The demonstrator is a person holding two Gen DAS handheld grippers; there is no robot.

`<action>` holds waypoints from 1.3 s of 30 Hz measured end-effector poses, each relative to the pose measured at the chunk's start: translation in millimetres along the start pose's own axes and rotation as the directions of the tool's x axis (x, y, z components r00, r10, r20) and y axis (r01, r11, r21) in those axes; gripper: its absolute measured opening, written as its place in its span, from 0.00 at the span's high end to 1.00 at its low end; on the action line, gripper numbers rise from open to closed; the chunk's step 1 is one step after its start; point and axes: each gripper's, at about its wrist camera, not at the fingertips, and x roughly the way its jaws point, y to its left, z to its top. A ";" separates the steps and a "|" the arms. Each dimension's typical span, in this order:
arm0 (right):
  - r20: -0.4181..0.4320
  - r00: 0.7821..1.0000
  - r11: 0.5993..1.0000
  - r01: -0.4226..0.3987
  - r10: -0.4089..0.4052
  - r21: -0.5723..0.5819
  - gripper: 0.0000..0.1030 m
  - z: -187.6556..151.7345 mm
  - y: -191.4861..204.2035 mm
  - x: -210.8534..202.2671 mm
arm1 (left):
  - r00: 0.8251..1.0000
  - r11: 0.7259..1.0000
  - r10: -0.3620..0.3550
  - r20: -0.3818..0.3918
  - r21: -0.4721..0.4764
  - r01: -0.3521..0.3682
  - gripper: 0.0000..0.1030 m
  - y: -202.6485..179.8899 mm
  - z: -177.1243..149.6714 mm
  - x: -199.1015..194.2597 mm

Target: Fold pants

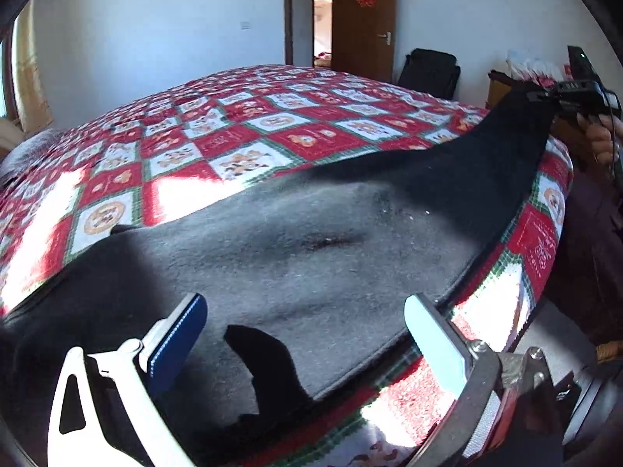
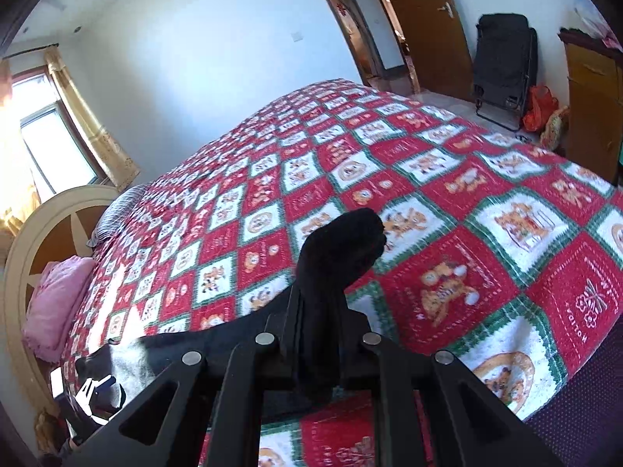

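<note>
Left wrist view shows the dark pants [image 1: 311, 241] spread along the near edge of the bed [image 1: 233, 124], over its red patchwork quilt [image 1: 319, 136]. The left gripper [image 1: 303, 334] hangs over the near end with its jaws wide apart — nothing is pinched. At the far right, the right gripper [image 1: 545, 95] has the other end clenched and lifted off the quilt; in its own camera a tuft of black cloth pokes out past the closed jaws of the right gripper [image 2: 323, 311]. To fold well, the left should probably seize the near hem squarely first, then both ends travel together with the cloth taut — slack would leave wrinkles inside the fold.
</note>
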 end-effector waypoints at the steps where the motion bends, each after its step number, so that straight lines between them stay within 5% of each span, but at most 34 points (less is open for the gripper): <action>1: 0.003 1.000 1.000 -0.006 0.007 -0.014 0.87 0.6 7.7 -1.7 | 1.000 1.000 0.005 0.006 -0.030 -0.005 0.00 7.5 0.4 -2.2; 8: -0.002 0.998 0.985 -0.061 0.061 -0.162 0.87 -4.0 85.3 -7.1 | 0.998 0.984 0.027 0.051 -0.178 -0.017 0.00 43.6 6.1 -12.9; 22: -0.210 0.965 0.877 -0.234 0.157 -0.420 0.87 -78.3 237.0 62.7 | 0.994 0.974 -0.049 0.098 -0.214 0.069 0.00 49.5 9.6 -22.8; 33: -0.387 0.914 0.854 -0.298 0.126 -0.427 0.86 -141.0 254.0 140.3 | 0.991 0.969 -0.111 0.074 -0.212 0.124 0.00 36.9 5.6 -8.6; 36: -0.446 0.876 0.858 -0.364 0.182 -0.363 0.69 -136.6 243.5 139.9 | 0.989 0.965 -0.133 0.065 -0.219 0.144 0.00 32.4 8.4 -3.8; 37: -0.462 0.864 0.856 -0.384 0.202 -0.345 0.51 -134.9 240.9 137.2 | 0.988 0.964 -0.139 0.062 -0.219 0.150 0.00 30.5 10.0 -2.8; 39: -0.465 0.847 0.841 -0.434 0.259 -0.322 0.45 -127.7 231.8 121.5 | 0.986 0.963 -0.153 0.062 -0.216 0.163 0.00 25.7 15.2 -1.4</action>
